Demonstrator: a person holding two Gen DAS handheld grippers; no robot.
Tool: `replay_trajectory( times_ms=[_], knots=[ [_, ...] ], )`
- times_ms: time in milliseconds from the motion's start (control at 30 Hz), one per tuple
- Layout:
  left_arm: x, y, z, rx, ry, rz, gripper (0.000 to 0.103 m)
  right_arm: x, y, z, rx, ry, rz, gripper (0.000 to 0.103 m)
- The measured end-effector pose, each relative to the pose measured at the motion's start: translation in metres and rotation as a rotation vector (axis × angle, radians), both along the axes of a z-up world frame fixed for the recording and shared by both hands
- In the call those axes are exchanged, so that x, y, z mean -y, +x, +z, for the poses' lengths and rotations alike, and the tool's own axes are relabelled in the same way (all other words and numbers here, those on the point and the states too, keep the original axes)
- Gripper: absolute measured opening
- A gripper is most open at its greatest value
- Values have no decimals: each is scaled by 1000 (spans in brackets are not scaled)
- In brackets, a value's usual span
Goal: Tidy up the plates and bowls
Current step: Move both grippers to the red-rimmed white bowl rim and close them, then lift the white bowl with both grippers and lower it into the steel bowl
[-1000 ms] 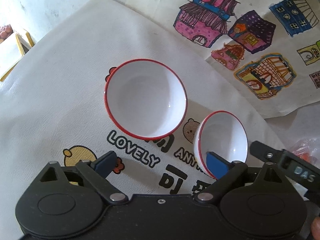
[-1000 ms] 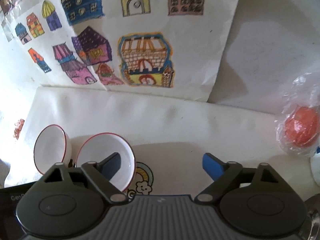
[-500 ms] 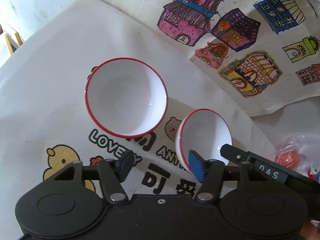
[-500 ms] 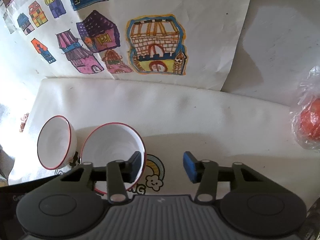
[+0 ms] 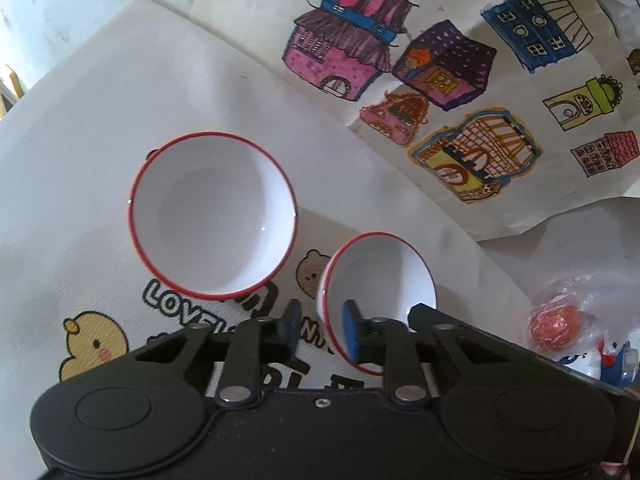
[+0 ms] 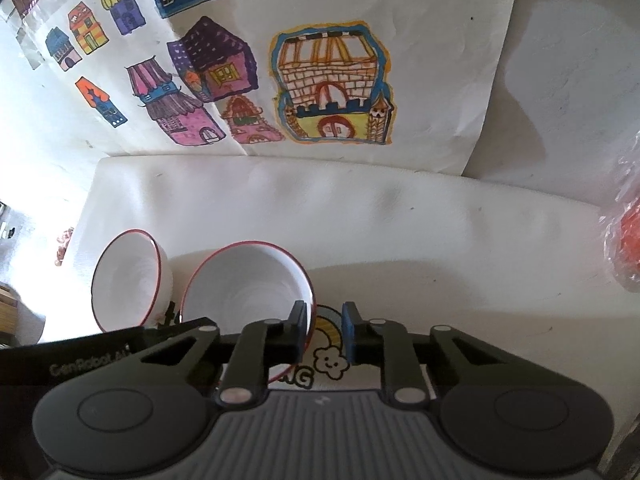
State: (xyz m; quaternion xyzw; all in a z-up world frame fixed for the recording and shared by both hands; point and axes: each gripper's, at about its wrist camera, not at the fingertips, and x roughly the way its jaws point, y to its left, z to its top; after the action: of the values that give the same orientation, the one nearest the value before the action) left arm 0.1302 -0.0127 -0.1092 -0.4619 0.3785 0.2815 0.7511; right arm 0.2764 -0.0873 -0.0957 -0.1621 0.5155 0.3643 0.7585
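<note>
I have 2 red-rimmed white bowls upright on the white printed mat point(image 5: 120, 92), close together but not touching. Both of my tools are on the same one, the nearer bowl point(image 5: 380, 284). My left gripper point(image 5: 320, 330) straddles its left rim, 1 pad outside the wall and the blue pad inside; the jaws are drawn nearly together across the rim, though I cannot tell whether the pads actually press on it. My right gripper point(image 6: 324, 330) straddles the opposite rim of that bowl, seen here point(image 6: 248, 292) from the other side: its dark pad sits inside and the blue pad outside over the rainbow print, also narrowed, with a gap still showing beside the wall.

I judge the 2-sided hold is meant to keep the bowl level for a lift, so it can be nested into the farther bowl point(image 5: 212, 216), which stands open and empty to the left.

For room: the mat is bare beyond both bowls up to the sheet of coloured house drawings point(image 5: 460, 80), which overlaps the mat's far edge. A crinkled plastic bag with something orange in it point(image 5: 556, 320) lies off the mat to the right, well clear of the path leftward. The tight spot is between the bowls, where my left gripper's outer finger sits near the farther bowl's wall; I would lift straight up before crossing.
</note>
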Motion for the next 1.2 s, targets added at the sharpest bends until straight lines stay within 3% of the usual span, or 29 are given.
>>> replay_trajectory(
  times_ms=[233, 600, 1200],
  knots=[
    [0, 4, -1, -1, 6, -10, 9, 0, -2, -3, -17, 18, 8, 8],
    [5, 2, -2, 22, 10, -67, 9, 14, -7, 0, -14, 36, -55, 7],
    [32, -3, 30, 105, 62, -242, 9, 71, -43, 25, 53, 136, -216, 8]
  ],
)
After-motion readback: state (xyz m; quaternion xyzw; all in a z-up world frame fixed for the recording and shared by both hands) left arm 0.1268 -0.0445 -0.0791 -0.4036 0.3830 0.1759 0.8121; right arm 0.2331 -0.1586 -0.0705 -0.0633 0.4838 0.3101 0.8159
